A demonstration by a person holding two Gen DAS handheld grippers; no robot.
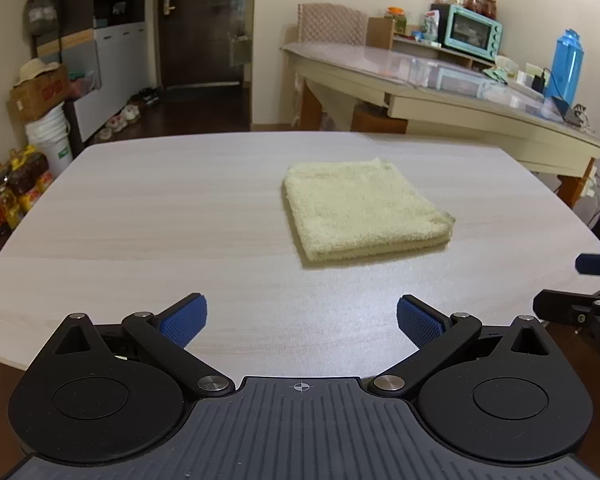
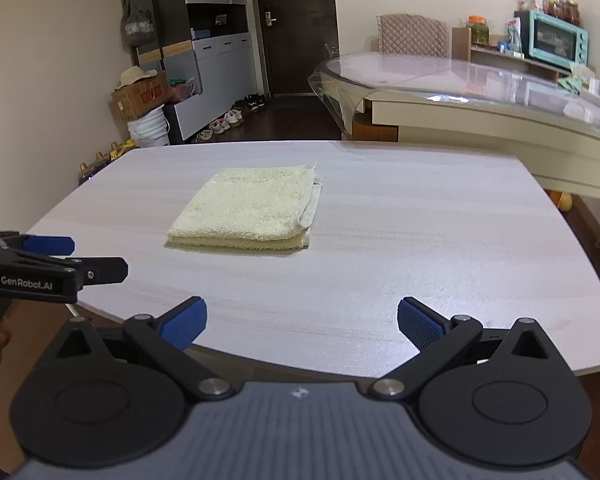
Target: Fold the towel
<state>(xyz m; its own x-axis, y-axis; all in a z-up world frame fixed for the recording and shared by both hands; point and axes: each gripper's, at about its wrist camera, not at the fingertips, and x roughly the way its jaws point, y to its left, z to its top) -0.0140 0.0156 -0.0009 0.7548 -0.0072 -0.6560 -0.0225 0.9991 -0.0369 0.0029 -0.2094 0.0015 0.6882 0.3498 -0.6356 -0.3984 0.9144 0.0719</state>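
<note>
Spreading wide across both views is a pale wood-grain table [image 1: 140, 208], and on it, toward the far middle, lies a cream-yellow terry towel [image 1: 360, 208], already folded into a thick, squarish pad of several layers. From the right wrist view the same towel [image 2: 252, 212] sits left of centre, its hemmed loose edges stacked along the right side and a rounded fold along the near side.

By its look the towel is light, soft and floppy, with a nubby pile that grips well and will not break. It would sag if lifted by one point, so the stacked hems or a corner seem the best places to pinch, taking all layers together. Judged from its tidy shape, the folding seems done or nearly so.

Nearer, the left gripper [image 1: 302, 320] hangs over the near table edge with its blue-padded fingers spread wide and nothing between them. The right gripper [image 2: 302, 320] is likewise spread and empty, well apart from the towel.

Smallest of all, white lettering on the left gripper's black body, seen from the right wrist view, reads "GenRobot.AI". A cardboard box [image 2: 140, 98] far left carries red print too blurred to read.
</note>
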